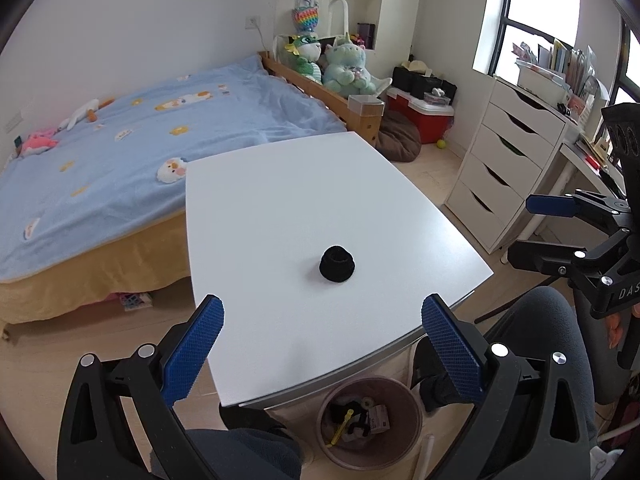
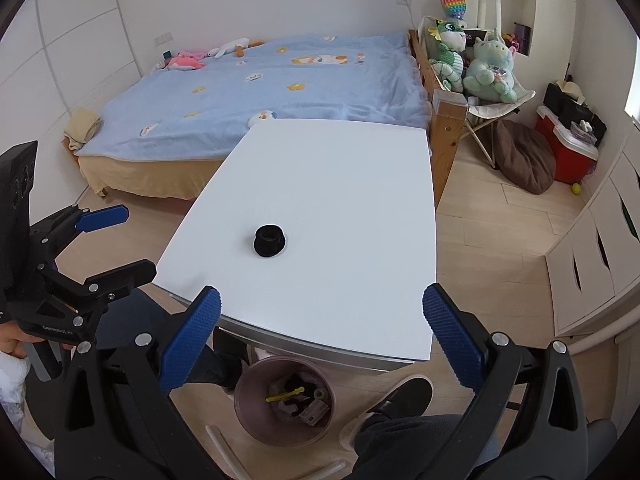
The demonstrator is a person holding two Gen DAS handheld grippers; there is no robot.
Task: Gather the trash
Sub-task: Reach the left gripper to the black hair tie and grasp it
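Note:
A small black fuzzy ring-shaped object (image 1: 337, 264) lies alone on the white table (image 1: 280, 184); it also shows in the right wrist view (image 2: 269, 241). A pinkish bin (image 1: 370, 420) holding scraps stands on the floor under the table's near edge, and it shows in the right wrist view (image 2: 285, 400) too. My left gripper (image 1: 322, 316) is open and empty, held above the table's near edge, short of the black object. My right gripper (image 2: 320, 312) is open and empty, also at the near edge. Each gripper appears in the other's view: the right (image 1: 528, 228), the left (image 2: 120, 240).
A bed with a blue blanket (image 1: 120, 152) sits behind the table. A white drawer unit (image 1: 508, 160) stands at the right. Plush toys (image 1: 348, 68), a red cooler (image 1: 424, 116) and a brown cushion (image 1: 400, 136) fill the far corner. The person's legs (image 1: 540, 340) are beside the bin.

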